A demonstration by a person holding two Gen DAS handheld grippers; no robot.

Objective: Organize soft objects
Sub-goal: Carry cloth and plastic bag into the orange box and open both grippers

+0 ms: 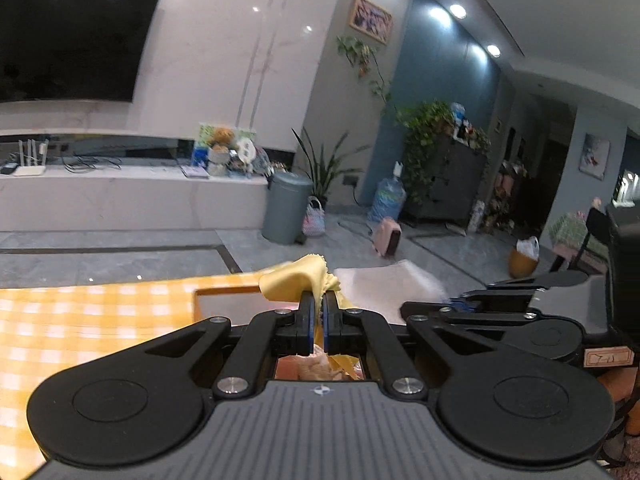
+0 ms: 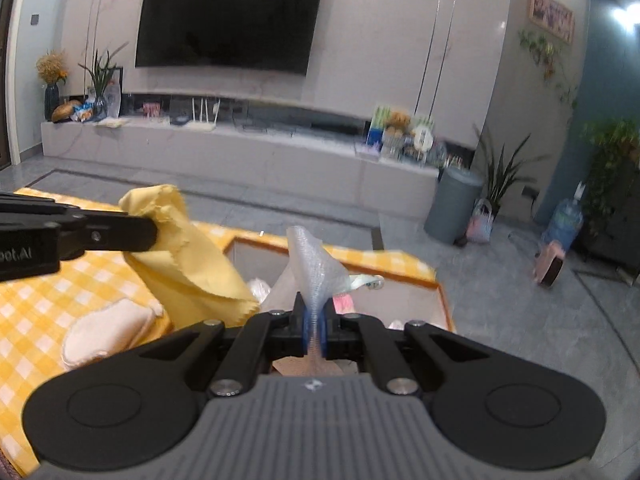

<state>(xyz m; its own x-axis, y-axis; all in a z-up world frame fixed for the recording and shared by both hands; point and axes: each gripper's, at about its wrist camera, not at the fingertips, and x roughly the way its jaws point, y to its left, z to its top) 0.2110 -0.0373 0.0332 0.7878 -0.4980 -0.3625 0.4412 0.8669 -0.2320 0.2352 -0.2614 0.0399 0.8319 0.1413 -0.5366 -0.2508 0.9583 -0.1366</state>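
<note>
My left gripper (image 1: 319, 300) is shut on a yellow cloth (image 1: 298, 280) and holds it lifted above the table. In the right wrist view the same cloth (image 2: 188, 260) hangs from the left gripper (image 2: 154, 230) at the left. My right gripper (image 2: 316, 306) is shut on a white mesh cloth (image 2: 316, 268), raised over the orange-rimmed tray (image 2: 400, 276). The right gripper (image 1: 448, 304) shows at the right of the left wrist view, beside a white cloth (image 1: 384, 280). Several soft items lie in the tray, partly hidden.
The table has a yellow checked cover (image 2: 24, 304). A cream padded piece (image 2: 108, 332) lies on it left of the tray. Beyond the table's far edge are grey floor, a TV console (image 2: 240, 148) and a grey bin (image 2: 454, 204).
</note>
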